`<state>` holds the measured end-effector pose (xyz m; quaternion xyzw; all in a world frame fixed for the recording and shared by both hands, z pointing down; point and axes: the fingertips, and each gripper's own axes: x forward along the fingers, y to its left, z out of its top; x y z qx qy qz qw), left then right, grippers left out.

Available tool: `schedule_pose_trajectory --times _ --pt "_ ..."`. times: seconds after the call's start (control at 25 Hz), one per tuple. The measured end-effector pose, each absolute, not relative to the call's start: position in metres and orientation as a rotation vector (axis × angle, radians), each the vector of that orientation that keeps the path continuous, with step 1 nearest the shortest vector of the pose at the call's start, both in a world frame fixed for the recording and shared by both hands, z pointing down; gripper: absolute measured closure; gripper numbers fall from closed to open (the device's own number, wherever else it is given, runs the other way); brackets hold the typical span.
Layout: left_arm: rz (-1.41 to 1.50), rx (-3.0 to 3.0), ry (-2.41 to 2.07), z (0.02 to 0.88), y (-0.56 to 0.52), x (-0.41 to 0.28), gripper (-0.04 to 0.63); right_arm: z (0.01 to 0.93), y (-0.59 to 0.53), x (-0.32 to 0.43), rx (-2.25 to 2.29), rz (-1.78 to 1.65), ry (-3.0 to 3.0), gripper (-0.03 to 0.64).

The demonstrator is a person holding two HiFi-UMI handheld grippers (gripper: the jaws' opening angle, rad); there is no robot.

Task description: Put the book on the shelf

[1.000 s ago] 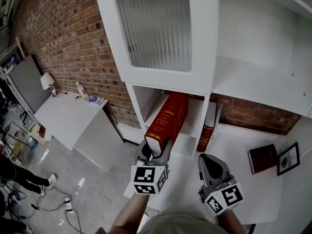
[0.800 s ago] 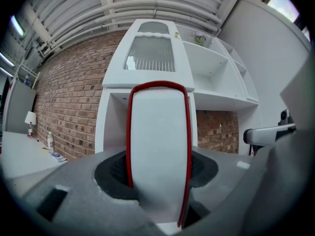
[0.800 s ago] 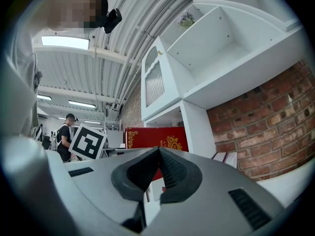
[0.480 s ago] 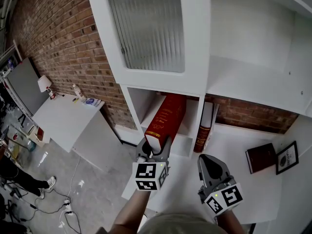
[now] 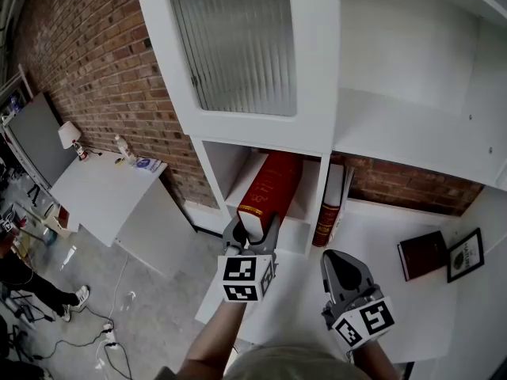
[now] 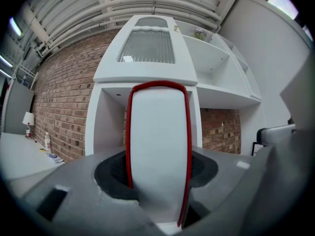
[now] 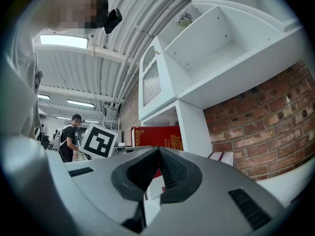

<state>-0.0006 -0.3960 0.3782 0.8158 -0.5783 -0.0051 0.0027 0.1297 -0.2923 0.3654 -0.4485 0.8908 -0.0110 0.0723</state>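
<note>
My left gripper (image 5: 251, 237) reaches forward, jaws clamped on the near end of the book (image 5: 273, 182) (which keeps them fairly wide apart). My right gripper (image 5: 341, 261) sits just beside it, a little further back, jaws closed together on nothing. My left forearm (image 5: 210, 343) and right forearm (image 5: 379, 362) extend straight ahead.

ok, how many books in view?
3: big red book in the left gripper, at the cubby; red-spined book standing right of it; dark book flat on the counter. More may be hidden.
</note>
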Motion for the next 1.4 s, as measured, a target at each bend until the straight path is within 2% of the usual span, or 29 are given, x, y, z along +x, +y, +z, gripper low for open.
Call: schedule_pose_trajectory --times 1.4 --pt "-0.020 2.560 -1.790 0.379 -0.470 0.027 0.360 0.367 -0.293 0.136 -1.361 -0.031 2.669 0.611"
